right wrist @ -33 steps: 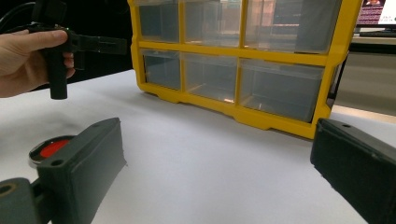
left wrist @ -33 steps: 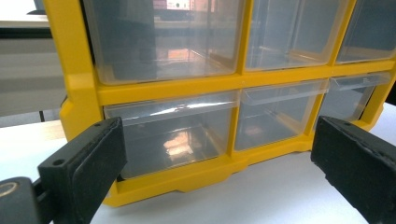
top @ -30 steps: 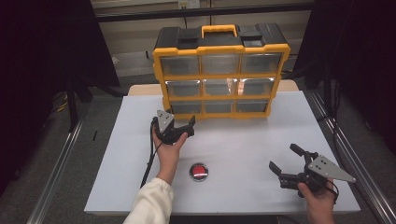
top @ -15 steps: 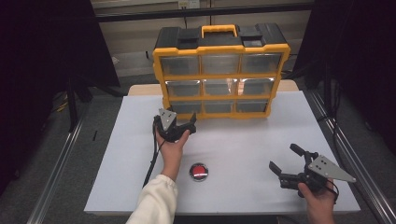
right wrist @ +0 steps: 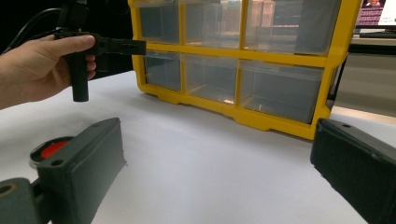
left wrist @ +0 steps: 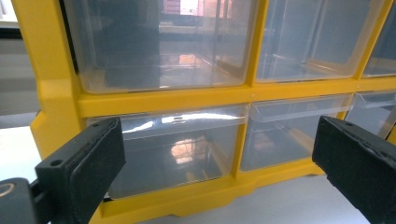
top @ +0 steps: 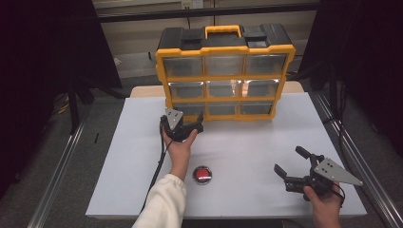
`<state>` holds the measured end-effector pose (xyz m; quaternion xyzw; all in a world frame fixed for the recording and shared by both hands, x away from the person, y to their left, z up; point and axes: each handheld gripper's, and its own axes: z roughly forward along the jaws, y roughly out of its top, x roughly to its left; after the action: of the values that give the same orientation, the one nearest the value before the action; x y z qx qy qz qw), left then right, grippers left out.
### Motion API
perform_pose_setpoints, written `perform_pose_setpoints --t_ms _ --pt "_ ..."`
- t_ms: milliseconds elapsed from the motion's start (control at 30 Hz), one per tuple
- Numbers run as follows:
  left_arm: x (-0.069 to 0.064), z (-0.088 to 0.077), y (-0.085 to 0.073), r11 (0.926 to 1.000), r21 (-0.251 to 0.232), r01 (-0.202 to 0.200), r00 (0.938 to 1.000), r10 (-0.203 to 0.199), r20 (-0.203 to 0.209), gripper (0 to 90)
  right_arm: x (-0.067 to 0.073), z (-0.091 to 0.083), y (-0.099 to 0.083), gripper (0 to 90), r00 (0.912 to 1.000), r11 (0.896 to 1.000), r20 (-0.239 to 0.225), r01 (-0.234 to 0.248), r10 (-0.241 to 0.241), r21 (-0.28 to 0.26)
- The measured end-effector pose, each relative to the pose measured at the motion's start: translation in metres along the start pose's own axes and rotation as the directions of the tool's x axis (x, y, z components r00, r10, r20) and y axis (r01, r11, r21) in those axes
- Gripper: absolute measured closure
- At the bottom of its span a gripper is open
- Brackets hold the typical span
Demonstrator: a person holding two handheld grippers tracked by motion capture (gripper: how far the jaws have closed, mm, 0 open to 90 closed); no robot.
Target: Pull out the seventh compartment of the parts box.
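Note:
A yellow organizer (top: pixel 223 71) with clear drawers and a black top stands upright at the back of the white table (top: pixel 247 142). My left gripper (top: pixel 196 122) is open, held close in front of the bottom-left drawer (top: pixel 185 109). In the left gripper view that drawer (left wrist: pixel 173 149) sits between the spread jaws of the left gripper (left wrist: pixel 217 163), apart from them. My right gripper (top: pixel 288 158) hovers open and empty near the front right. A small red round puck (top: pixel 202 174) lies on the table near the front.
In the right gripper view the organizer (right wrist: pixel 233 60) stands ahead, the red puck (right wrist: pixel 51 149) lies behind the left jaw, and the person's other hand (right wrist: pixel 37 70) is at the left. Metal rails (top: pixel 62 161) flank the table.
The left gripper has crept slightly forward toward the organizer's bottom-left drawer. The right gripper and the red puck have stayed put.

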<state>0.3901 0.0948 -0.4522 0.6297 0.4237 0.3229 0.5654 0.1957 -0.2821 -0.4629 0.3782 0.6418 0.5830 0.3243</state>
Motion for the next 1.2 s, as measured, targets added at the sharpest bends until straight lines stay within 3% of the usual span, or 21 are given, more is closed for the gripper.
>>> perform_pose_setpoints --t_ms 167,233,633,667,767,900,933,1200 --pt "0.0 0.003 -0.002 1.0 0.005 0.002 1.0 -0.002 -0.01 2.4 0.0 0.0 0.0 2.3 1.0 1.0 0.002 0.002 -0.002 -0.002" --pt "-0.001 0.005 -0.003 0.9997 -0.015 0.02 0.9997 -0.02 -0.015 2.4 0.0 0.0 0.0 2.3 1.0 1.0 0.001 0.001 -0.001 -0.001" --pt "-0.005 0.015 -0.003 0.9998 -0.012 0.014 0.9993 -0.015 -0.034 2.4 0.0 0.0 0.0 2.3 1.0 1.0 0.001 -0.002 0.002 -0.003" --pt "-0.004 0.016 -0.003 1.0 -0.003 -0.004 0.9988 0.004 -0.048 2.4 0.0 0.0 0.0 2.3 1.0 1.0 0.001 -0.003 0.003 -0.003" --pt "-0.005 0.019 -0.003 0.9998 -0.012 0.015 0.9987 -0.016 -0.048 2.4 -0.001 -0.001 0.0 2.3 1.0 1.0 0.002 -0.002 0.002 -0.005" --pt "-0.004 0.021 -0.004 0.9999 -0.003 0.013 0.9982 -0.013 -0.059 2.6 -0.001 -0.001 0.0 2.3 1.0 1.0 0.001 -0.002 0.002 -0.006" --pt "-0.003 0.023 -0.005 0.9995 -0.011 0.031 0.9977 -0.032 -0.06 2.6 -0.001 -0.001 0.0 2.3 1.0 1.0 -0.001 -0.004 0.004 -0.004" --pt "-0.001 0.027 -0.008 0.9992 -0.011 0.039 0.9964 -0.04 -0.075 3.2 -0.001 -0.001 0.0 2.3 1.0 1.0 0.003 -0.004 0.004 -0.006"
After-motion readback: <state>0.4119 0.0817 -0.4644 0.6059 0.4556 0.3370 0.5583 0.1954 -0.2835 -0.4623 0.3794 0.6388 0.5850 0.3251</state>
